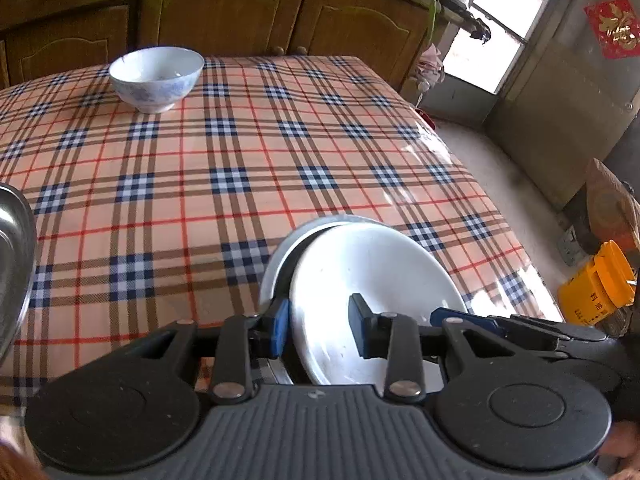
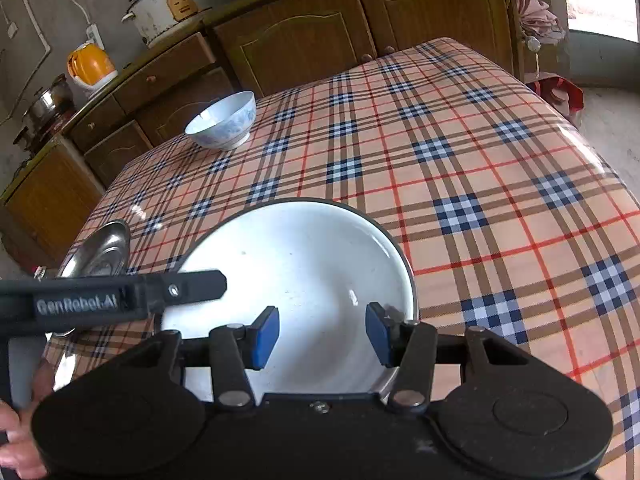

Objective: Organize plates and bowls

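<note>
A white plate [image 1: 372, 280] lies on another white plate [image 1: 280, 256] at the near edge of the plaid table; the top plate also shows in the right wrist view [image 2: 296, 264]. My left gripper [image 1: 319, 326] is open with its blue pads astride the top plate's near rim. My right gripper [image 2: 323, 334] is open just above the same plate's near side. A blue-patterned white bowl [image 1: 156, 78] stands upright at the far left of the table; it also shows in the right wrist view [image 2: 224, 120]. A steel plate [image 1: 12, 264] lies at the left edge; it also shows in the right wrist view [image 2: 100, 252].
Brown cabinets [image 1: 224, 12] run behind the table. A rice cooker [image 2: 168, 4], a yellow kettle [image 2: 90, 64] and a steel pot [image 2: 48, 104] stand on the counter. A yellow container [image 1: 596, 288] sits on the floor to the right. The plaid cloth [image 1: 240, 168] covers the table.
</note>
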Tool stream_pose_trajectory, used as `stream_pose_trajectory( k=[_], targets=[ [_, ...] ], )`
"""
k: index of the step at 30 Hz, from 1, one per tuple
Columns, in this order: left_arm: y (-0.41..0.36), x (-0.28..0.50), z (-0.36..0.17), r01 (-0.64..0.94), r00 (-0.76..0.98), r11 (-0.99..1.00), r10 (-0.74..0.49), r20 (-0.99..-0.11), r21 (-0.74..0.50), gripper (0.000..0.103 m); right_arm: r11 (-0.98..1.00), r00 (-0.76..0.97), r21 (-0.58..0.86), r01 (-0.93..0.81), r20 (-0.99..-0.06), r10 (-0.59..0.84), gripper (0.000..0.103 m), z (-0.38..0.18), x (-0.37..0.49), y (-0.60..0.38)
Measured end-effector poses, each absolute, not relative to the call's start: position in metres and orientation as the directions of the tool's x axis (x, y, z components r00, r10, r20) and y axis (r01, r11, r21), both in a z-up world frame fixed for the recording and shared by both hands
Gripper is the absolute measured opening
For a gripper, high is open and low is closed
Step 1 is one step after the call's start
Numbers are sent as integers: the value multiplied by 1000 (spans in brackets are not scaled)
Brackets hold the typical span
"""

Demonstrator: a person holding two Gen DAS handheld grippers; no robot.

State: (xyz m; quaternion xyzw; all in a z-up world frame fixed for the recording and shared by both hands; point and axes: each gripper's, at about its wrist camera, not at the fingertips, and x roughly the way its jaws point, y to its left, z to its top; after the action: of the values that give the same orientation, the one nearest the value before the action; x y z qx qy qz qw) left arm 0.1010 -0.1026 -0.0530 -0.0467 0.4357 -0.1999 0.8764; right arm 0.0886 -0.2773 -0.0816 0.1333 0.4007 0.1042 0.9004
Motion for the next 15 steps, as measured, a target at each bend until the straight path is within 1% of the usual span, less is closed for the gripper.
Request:
stream_pose_trajectory(
  k=[2, 6, 9, 11, 15],
  targets=[
    [-102, 100, -53, 308, 541, 915, -393, -743, -260, 36, 944, 659, 321, -82, -693, 293, 58, -81, 89, -276],
    [-91, 104, -52, 285, 526, 894, -446, -724, -344, 37, 945, 658, 316, -80, -696, 288, 58, -82, 89, -276],
    [-85, 105, -50, 273, 525, 884, -467, -711, -379, 37, 945, 659, 318, -80, -694, 290, 58, -82, 90, -276],
    [-84, 104, -47, 266, 546, 894, -449, -707, -361, 47, 942, 662, 323, -89, -688, 298, 58, -82, 89, -275],
    [-78, 102, -43, 252, 573, 911, -413, -708, -327, 48, 943, 667, 316, -108, -680, 304, 58, -80, 89, -271]
  ],
)
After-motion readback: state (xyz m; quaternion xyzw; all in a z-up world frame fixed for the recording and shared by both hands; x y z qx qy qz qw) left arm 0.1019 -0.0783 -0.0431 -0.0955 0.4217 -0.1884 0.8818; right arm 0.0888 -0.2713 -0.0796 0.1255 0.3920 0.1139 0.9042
